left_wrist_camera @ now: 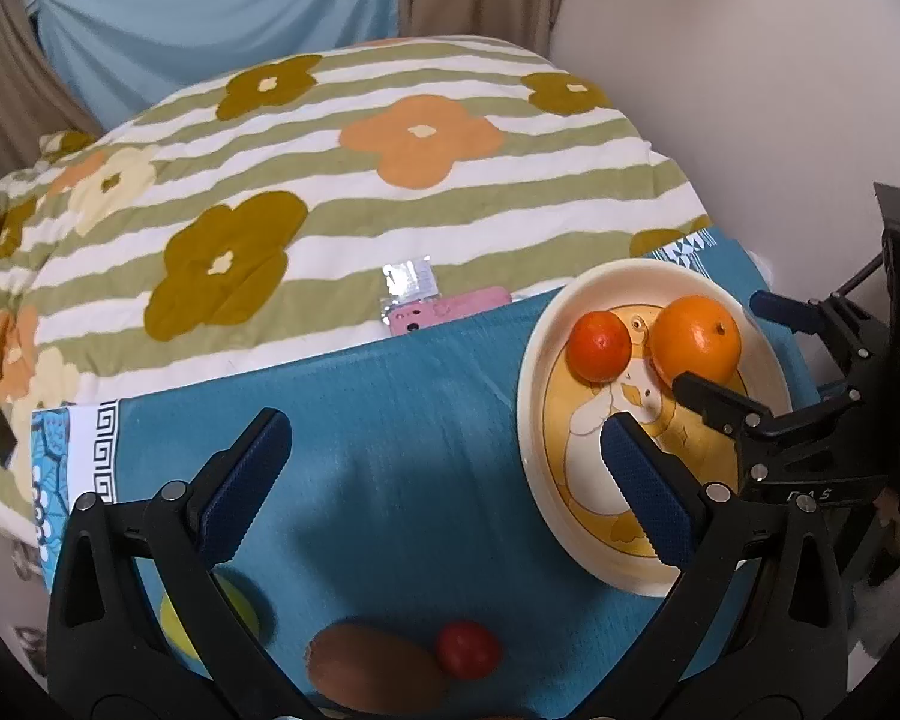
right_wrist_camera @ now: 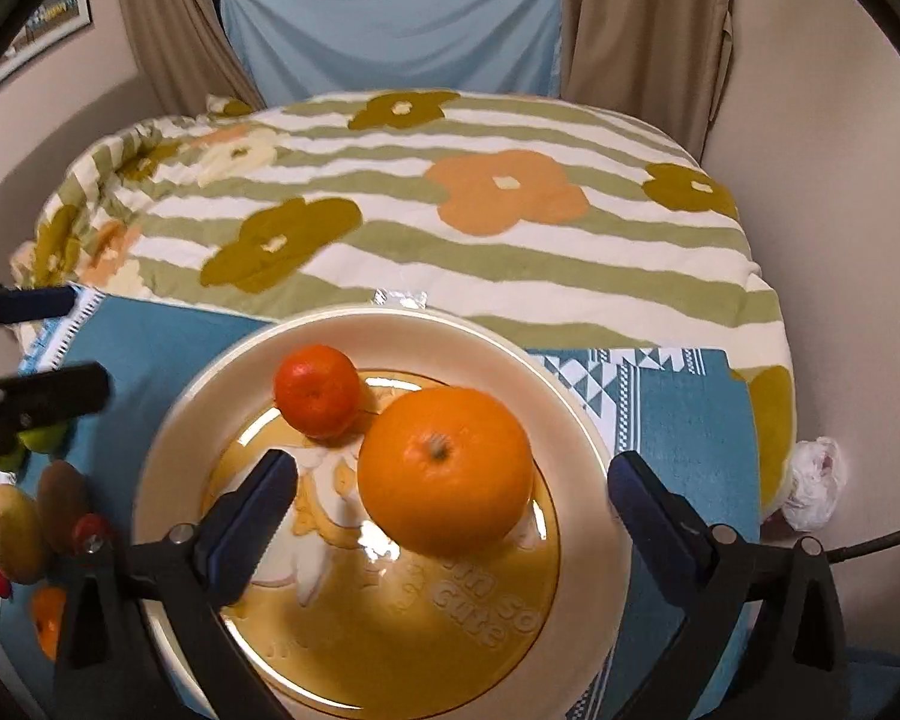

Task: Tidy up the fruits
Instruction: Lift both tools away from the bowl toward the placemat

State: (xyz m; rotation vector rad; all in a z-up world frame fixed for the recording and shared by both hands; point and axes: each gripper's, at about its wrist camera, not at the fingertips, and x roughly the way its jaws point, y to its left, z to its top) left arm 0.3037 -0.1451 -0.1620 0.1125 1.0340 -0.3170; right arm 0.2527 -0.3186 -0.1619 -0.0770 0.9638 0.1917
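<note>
A cream plate (right_wrist_camera: 174, 438) with a yellow duck picture lies on a blue cloth (left_wrist_camera: 390, 420). On it sit a large orange (right_wrist_camera: 444, 468) and a small reddish tangerine (right_wrist_camera: 317, 391); both also show in the left wrist view, the orange (left_wrist_camera: 699, 339) and the tangerine (left_wrist_camera: 599, 345). My right gripper (right_wrist_camera: 450, 510) is open over the plate, its jaws either side of the orange and apart from it. My left gripper (left_wrist_camera: 438, 480) is open and empty above the cloth, left of the plate (left_wrist_camera: 534, 360). Near it lie a kiwi (left_wrist_camera: 372, 669), a small red fruit (left_wrist_camera: 468, 648) and a green fruit (left_wrist_camera: 177, 618).
A striped flower quilt (left_wrist_camera: 330, 180) covers the bed behind. A pink phone (left_wrist_camera: 444, 313) and a foil packet (left_wrist_camera: 411, 279) lie at the cloth's far edge. In the right wrist view more fruit lies at left: a pear (right_wrist_camera: 12, 531), a kiwi (right_wrist_camera: 60, 501), another orange (right_wrist_camera: 48, 618).
</note>
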